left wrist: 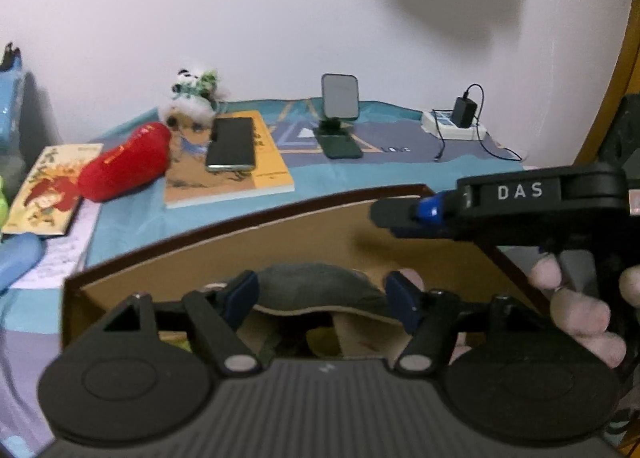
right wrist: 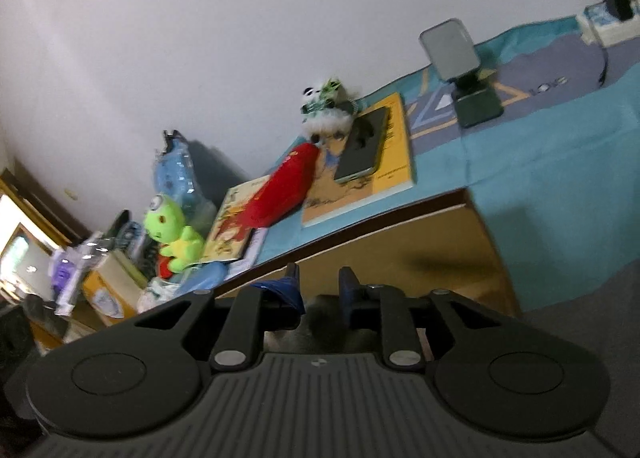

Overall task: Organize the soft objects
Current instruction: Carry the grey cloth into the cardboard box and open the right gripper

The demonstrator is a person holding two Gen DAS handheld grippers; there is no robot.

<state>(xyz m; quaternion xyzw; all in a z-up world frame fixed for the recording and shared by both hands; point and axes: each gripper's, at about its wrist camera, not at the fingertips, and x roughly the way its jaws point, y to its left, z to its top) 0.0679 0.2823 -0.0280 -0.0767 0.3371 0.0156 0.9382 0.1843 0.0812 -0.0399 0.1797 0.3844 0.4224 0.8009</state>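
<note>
Grey soft cushion (left wrist: 320, 286) sags limply inside cardboard box (left wrist: 280, 242).

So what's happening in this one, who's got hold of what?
A person works two handheld grippers over an open cardboard box at the near edge of a cloth-covered table. The left gripper is open, its fingers on either side of a grey soft toy inside the box. The right gripper sits nearly closed above the box; whether it pinches anything is unclear. A red plush, a panda plush and a green frog plush still lie on the table.
</note>
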